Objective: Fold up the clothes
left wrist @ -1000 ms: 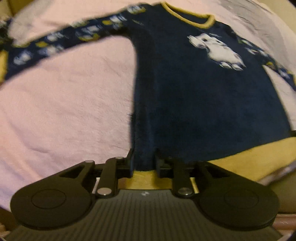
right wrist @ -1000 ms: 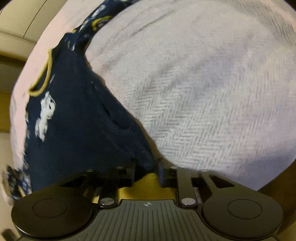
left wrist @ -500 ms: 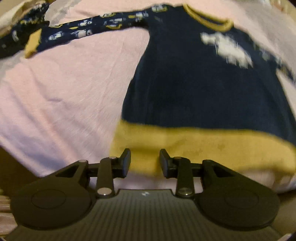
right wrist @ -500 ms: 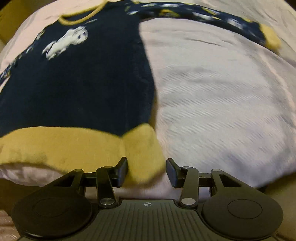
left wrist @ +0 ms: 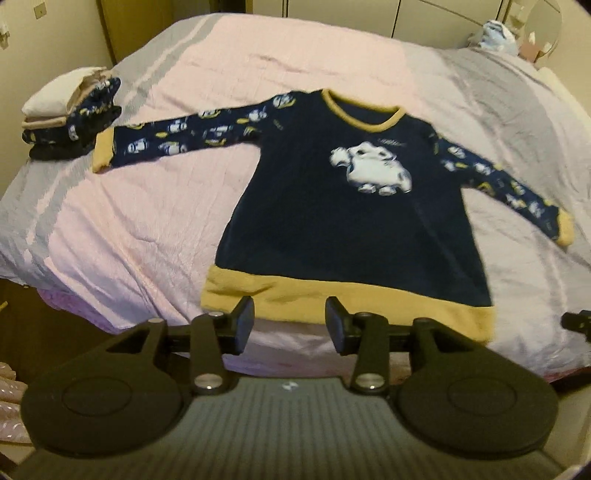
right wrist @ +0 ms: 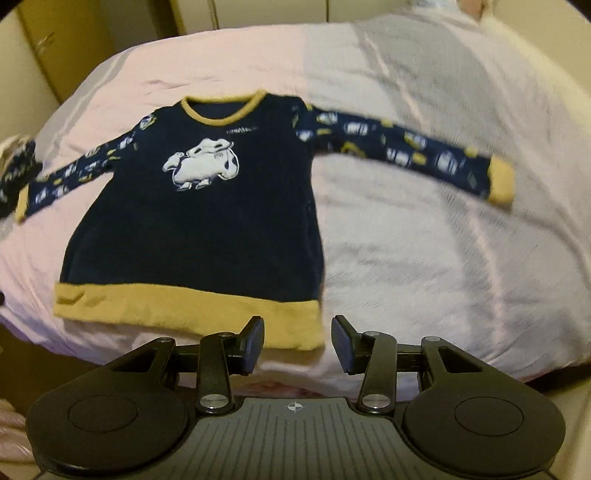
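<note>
A navy long-sleeved top (left wrist: 343,229) (right wrist: 207,229) with a yellow hem, collar and cuffs and a white cartoon print lies flat, front up, on the bed, both patterned sleeves spread out sideways. My left gripper (left wrist: 290,326) is open and empty, hanging just short of the hem's left part. My right gripper (right wrist: 297,341) is also open and empty, held above the bed's front edge by the hem's right corner. Neither touches the cloth.
The bed (left wrist: 140,221) (right wrist: 424,258) is covered in pink and grey striped bedding. A stack of folded clothes (left wrist: 70,118) sits at its far left by the left cuff. Cupboards (left wrist: 140,22) stand behind; a pale bundle (left wrist: 496,33) lies at the far right.
Both grippers have let go of the yellow hem, opened, and pulled back and up from the bed. The top now lies spread flat with both sleeves out.
</note>
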The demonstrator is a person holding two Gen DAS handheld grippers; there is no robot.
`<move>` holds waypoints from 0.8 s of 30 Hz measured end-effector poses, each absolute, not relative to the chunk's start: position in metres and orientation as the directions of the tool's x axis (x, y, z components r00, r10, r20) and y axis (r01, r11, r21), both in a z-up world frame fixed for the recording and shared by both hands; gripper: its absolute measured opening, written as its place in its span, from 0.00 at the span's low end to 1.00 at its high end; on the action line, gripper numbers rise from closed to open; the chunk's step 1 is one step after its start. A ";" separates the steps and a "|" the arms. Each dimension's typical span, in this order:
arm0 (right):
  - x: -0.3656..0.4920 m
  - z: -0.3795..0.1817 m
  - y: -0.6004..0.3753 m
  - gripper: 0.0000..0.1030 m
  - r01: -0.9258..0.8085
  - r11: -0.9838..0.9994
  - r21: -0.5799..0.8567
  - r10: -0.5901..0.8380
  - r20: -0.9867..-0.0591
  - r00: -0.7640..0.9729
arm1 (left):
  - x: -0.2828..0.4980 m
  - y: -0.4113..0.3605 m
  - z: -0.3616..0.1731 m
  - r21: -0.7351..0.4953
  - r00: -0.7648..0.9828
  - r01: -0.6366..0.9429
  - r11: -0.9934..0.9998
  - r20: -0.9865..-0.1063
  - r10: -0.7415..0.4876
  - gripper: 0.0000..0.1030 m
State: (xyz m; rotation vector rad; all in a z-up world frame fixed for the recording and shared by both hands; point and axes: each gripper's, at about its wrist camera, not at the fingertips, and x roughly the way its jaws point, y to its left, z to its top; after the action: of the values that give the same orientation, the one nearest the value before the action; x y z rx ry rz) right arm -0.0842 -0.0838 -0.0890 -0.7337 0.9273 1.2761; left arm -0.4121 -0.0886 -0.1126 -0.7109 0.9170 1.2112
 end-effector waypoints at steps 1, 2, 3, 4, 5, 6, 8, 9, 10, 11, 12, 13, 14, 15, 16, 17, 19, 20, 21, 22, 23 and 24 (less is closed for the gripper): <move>-0.090 -0.082 -0.089 0.43 -0.988 0.151 0.031 0.467 -0.883 0.044 | -0.408 -0.093 -0.107 0.021 0.091 -0.973 0.229 -0.881 0.465 0.37; -0.094 -0.076 -0.093 0.43 -0.990 0.141 0.030 0.474 -0.880 0.041 | -0.405 -0.097 -0.102 0.026 0.090 -0.972 0.234 -0.879 0.468 0.37; -0.097 -0.072 -0.097 0.43 -0.990 0.137 0.032 0.476 -0.879 0.038 | -0.401 -0.101 -0.096 0.031 0.088 -0.970 0.239 -0.877 0.472 0.37; -0.099 -0.069 -0.101 0.43 -0.990 0.137 0.035 0.472 -0.881 0.034 | -0.398 -0.105 -0.090 0.037 0.087 -0.969 0.244 -0.876 0.475 0.38; -0.100 -0.069 -0.105 0.43 -0.989 0.138 0.045 0.467 -0.884 0.025 | -0.394 -0.109 -0.085 0.042 0.085 -0.968 0.249 -0.874 0.479 0.38; -0.099 -0.068 -0.108 0.43 -0.988 0.145 0.056 0.460 -0.888 0.018 | -0.390 -0.113 -0.079 0.047 0.084 -0.966 0.254 -0.872 0.482 0.38; -0.097 -0.070 -0.112 0.43 -0.983 0.169 0.070 0.443 -0.896 0.012 | -0.383 -0.121 -0.068 0.058 0.081 -0.963 0.264 -0.869 0.489 0.38; -0.096 -0.071 -0.114 0.43 -0.981 0.177 0.077 0.440 -0.898 0.009 | -0.379 -0.125 -0.063 0.064 0.080 -0.961 0.269 -0.867 0.492 0.38; -0.095 -0.071 -0.115 0.43 -0.979 0.184 0.083 0.439 -0.899 0.006 | -0.376 -0.129 -0.057 0.069 0.079 -0.959 0.273 -0.865 0.496 0.38; -0.094 -0.071 -0.117 0.43 -0.978 0.188 0.085 0.437 -0.899 0.006 | -0.373 -0.131 -0.056 0.071 0.083 -0.957 0.282 -0.863 0.498 0.38; -0.093 -0.070 -0.118 0.43 -0.978 0.192 0.086 0.436 -0.900 0.006 | -0.371 -0.134 -0.055 0.075 0.086 -0.953 0.293 -0.862 0.500 0.38; -0.092 -0.068 -0.119 0.43 -0.978 0.192 0.086 0.437 -0.900 0.007 | -0.369 -0.137 -0.054 0.079 0.089 -0.950 0.303 -0.860 0.502 0.38; -0.092 -0.066 -0.120 0.43 -0.978 0.190 0.085 0.439 -0.899 0.007 | -0.368 -0.138 -0.053 0.078 0.093 -0.948 0.308 -0.859 0.504 0.38; -0.093 -0.065 -0.121 0.43 -0.979 0.187 0.082 0.440 -0.898 0.009 | -0.368 -0.140 -0.052 0.078 0.096 -0.947 0.312 -0.858 0.505 0.39; -0.094 -0.064 -0.122 0.43 -0.979 0.187 0.080 0.440 -0.898 0.010 | -0.367 -0.141 -0.052 0.077 0.100 -0.945 0.316 -0.857 0.506 0.39; -0.095 -0.064 -0.123 0.43 -0.979 0.187 0.078 0.440 -0.898 0.012 | -0.367 -0.143 -0.051 0.076 0.103 -0.944 0.321 -0.856 0.507 0.39; -0.097 -0.064 -0.124 0.43 -0.980 0.183 0.078 0.437 -0.899 0.010 | -0.367 -0.145 -0.052 0.076 0.105 -0.942 0.326 -0.857 0.504 0.39; -0.097 -0.063 -0.125 0.43 -0.980 0.181 0.078 0.436 -0.900 0.009 | -0.367 -0.146 -0.052 0.075 0.107 -0.942 0.327 -0.857 0.504 0.39; -0.098 -0.063 -0.126 0.43 -0.981 0.179 0.078 0.435 -0.901 0.007 | -0.368 -0.147 -0.051 0.074 0.108 -0.942 0.328 -0.857 0.504 0.39; -0.098 -0.063 -0.126 0.43 -0.981 0.178 0.078 0.433 -0.901 0.007 | -0.369 -0.148 -0.051 0.074 0.109 -0.942 0.328 -0.856 0.505 0.39; -0.099 -0.063 -0.127 0.43 -0.981 0.180 0.078 0.431 -0.902 0.008 | -0.370 -0.149 -0.050 0.073 0.110 -0.942 0.329 -0.856 0.505 0.39; -0.099 -0.063 -0.127 0.43 -0.980 0.183 0.078 0.430 -0.903 0.008 | -0.371 -0.150 -0.050 0.073 0.110 -0.942 0.329 -0.855 0.506 0.39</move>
State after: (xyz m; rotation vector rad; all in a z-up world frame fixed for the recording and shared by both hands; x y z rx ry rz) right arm -0.0993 -0.1273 -0.0632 -0.7248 0.9904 1.2683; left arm -0.3713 -0.1496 -0.0499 -0.5776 0.9359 1.1550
